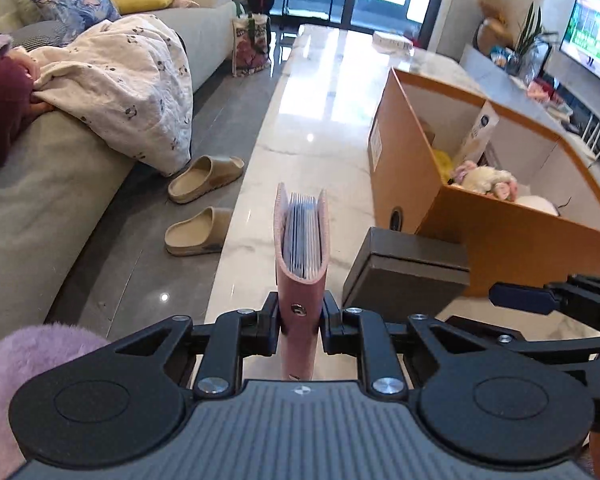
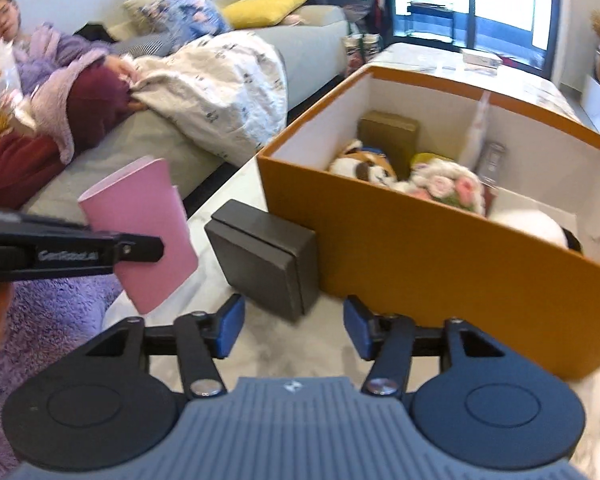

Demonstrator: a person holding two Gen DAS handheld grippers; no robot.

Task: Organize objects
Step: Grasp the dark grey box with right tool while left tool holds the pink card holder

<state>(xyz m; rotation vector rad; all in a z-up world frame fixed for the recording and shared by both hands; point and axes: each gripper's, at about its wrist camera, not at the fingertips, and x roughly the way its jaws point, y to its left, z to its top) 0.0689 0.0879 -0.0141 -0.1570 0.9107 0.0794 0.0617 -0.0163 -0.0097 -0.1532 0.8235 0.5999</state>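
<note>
Pink wallet (image 1: 301, 256) is clamped in the left hand-held gripper (image 1: 301, 320), above the counter (image 1: 300, 128), long axis along the fingers, open edge forward; "GenRobot.AI" marks that gripper's finger. Right hand-held gripper (image 2: 294, 330) gapes empty near a black case (image 2: 266, 260) touching an orange box (image 2: 440, 264)

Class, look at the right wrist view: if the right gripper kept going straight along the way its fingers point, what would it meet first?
Most likely the dark grey box standing against the orange storage box; the right gripper is open with nothing between its fingers. Depth is hard to judge here.
</note>
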